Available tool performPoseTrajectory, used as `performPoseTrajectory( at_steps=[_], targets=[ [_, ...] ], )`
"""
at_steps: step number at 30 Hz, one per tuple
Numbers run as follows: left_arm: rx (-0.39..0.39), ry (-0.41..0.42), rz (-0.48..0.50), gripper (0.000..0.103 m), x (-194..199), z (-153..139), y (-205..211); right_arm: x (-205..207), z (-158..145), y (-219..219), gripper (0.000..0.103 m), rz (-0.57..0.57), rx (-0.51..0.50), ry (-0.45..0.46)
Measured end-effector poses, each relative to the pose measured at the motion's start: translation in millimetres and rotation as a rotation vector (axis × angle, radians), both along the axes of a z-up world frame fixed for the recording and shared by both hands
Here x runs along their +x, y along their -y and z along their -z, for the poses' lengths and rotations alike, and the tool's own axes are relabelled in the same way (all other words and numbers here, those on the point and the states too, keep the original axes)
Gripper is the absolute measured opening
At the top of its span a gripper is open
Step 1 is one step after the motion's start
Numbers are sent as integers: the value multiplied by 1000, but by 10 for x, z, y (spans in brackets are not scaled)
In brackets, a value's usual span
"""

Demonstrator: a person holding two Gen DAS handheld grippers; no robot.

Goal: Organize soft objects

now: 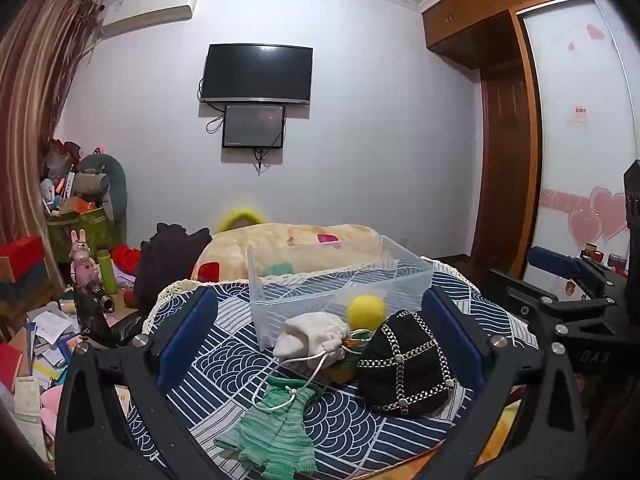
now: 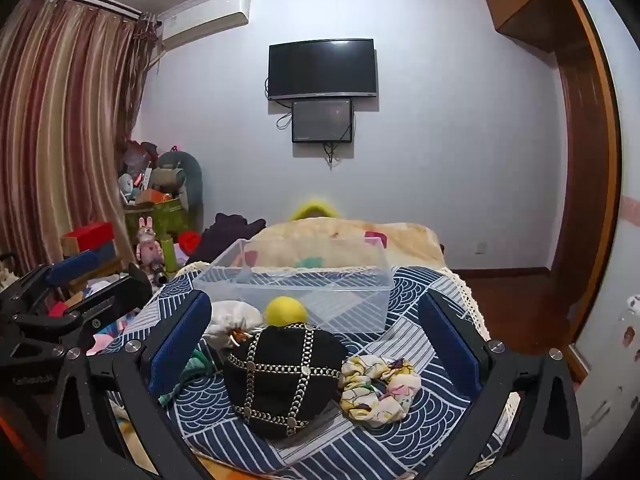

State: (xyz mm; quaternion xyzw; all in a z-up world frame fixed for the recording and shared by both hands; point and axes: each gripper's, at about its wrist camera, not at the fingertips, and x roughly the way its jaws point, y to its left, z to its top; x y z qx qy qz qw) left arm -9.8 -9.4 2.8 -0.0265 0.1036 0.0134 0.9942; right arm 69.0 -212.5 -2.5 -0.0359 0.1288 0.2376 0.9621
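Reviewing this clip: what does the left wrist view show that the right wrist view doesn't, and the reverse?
Only the left wrist view shows the green knit piece laid out whole and the white pouch's drawstring. Only the right wrist view shows the floral scrunchie, beside the black chained hat. Both share the clear bin, yellow ball, white pouch, patterned cloth, and open grippers: left gripper, right gripper.

Both grippers are held wide open, with nothing between the blue pads. The left gripper [image 1: 320, 340] is held beside the right gripper [image 2: 316, 344].
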Motion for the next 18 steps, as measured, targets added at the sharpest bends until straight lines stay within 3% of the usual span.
performPoseTrajectory(
  at_steps=[18],
  targets=[
    [20, 14, 7, 103, -40, -18, 48, -18, -23, 39, 103, -6, 13, 0]
  ],
)
